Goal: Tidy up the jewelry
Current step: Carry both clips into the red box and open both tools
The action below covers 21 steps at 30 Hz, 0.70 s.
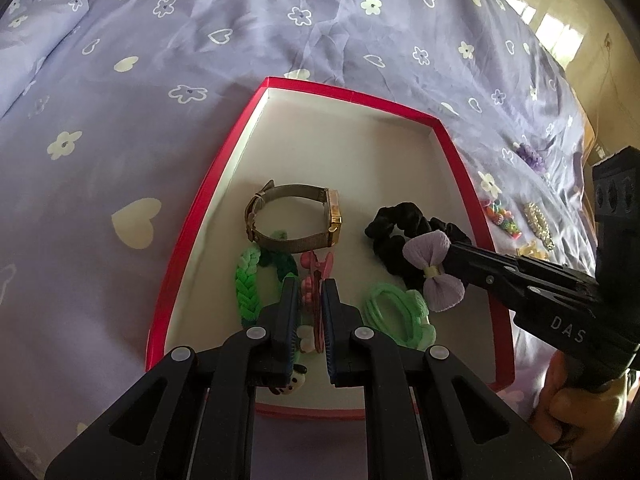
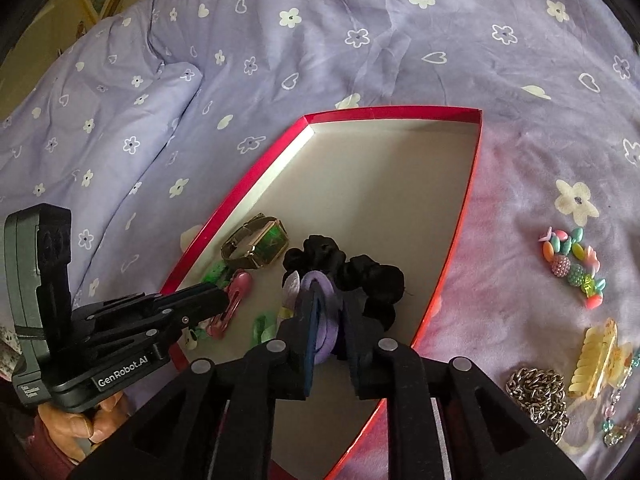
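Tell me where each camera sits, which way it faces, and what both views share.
Left wrist: rides the left gripper, looking down along its fingers into the red box, jaws around a pink clip; the right gripper enters from the right, a hand under it.
Right wrist: rides the right gripper, shut on a purple bow over the box; the left gripper and hand show at left.
Shared: box, watch, black scrunchie, floral bedsheet.

A lilac bedsheet [image 1: 168,128] printed with white flowers and hearts covers the bed, creased in places. A rolled duvet [image 2: 132,120] in the same print lies along the left side. Beyond the bed, a pale yellow wall [image 1: 568,4] shows, with bright window light [image 1: 560,36] on it.
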Motion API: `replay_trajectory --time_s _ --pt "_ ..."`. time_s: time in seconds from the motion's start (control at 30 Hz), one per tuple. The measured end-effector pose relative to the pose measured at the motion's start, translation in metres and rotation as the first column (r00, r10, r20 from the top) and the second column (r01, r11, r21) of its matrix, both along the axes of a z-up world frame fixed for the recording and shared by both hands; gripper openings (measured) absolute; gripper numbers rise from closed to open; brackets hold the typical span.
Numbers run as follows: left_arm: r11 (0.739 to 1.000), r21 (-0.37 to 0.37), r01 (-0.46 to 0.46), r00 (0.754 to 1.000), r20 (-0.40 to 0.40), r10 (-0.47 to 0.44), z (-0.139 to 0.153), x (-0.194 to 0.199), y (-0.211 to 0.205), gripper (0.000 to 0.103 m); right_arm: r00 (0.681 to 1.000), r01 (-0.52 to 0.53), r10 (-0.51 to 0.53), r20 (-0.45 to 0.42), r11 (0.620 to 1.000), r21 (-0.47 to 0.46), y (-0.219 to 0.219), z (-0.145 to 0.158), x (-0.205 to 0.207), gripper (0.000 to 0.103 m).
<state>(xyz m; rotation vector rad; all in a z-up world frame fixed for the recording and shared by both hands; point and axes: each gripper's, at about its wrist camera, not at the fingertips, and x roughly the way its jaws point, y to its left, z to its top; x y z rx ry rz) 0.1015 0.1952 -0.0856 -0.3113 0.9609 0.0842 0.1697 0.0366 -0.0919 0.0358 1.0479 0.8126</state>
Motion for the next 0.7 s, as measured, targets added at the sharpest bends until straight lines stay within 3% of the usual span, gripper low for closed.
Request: replay_trajectory --time_s 0.17,0.3,0.57,0.7 --pt "1.000 0.004 0.000 1.000 -0.004 0.000 0.001 0.000 0.000 0.010 1.000 -0.001 0.001 -0.001 1.000 0.005 -0.001 0.001 -0.001 0.022" --pt "1.000 0.008 -0.001 1.000 0.000 0.001 0.003 -0.002 -0.001 0.012 1.000 -0.002 0.002 0.003 1.000 0.017 -0.002 0.006 -0.005 0.034" --pt "1.000 0.011 -0.009 0.999 0.034 0.009 0.021 -0.012 -0.006 0.031 1.000 0.022 -0.023 0.017 0.998 0.066 -0.021 0.025 -0.015 0.034" --pt "1.000 0.005 -0.007 0.999 0.048 0.007 0.030 -0.017 -0.012 0.034 0.999 0.043 -0.045 0.028 0.995 0.091 -0.037 0.036 -0.019 0.035"
